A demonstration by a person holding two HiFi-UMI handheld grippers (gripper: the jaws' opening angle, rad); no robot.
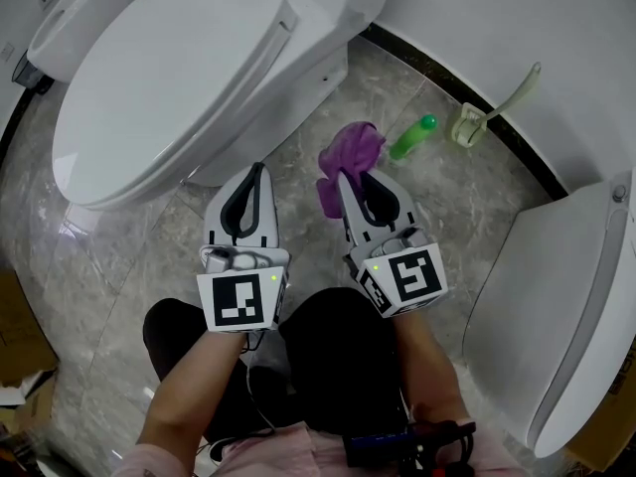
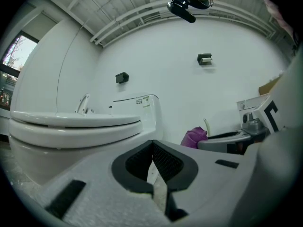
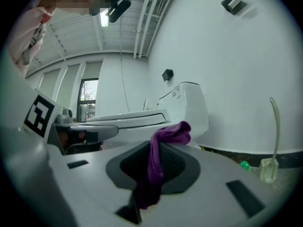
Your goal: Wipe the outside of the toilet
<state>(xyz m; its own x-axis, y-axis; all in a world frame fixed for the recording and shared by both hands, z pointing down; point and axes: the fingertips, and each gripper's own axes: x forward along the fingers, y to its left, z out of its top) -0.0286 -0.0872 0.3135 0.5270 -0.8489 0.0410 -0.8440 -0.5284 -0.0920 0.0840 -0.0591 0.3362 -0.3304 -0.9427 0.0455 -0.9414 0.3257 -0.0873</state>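
Purple cloth (image 1: 350, 152) — between jaws of right hand-held gripper (image 1: 345, 182)

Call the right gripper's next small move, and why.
Probably swing the right gripper forward-left until the purple cloth meets the outer side of the toilet. Its jaws are shut on the cloth, which hangs over the floor, apparently short of the toilet.

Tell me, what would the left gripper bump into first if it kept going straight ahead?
Most likely the toilet. The left gripper points at the toilet's white lower side, close in front. How far off it is, is hard to judge from above.
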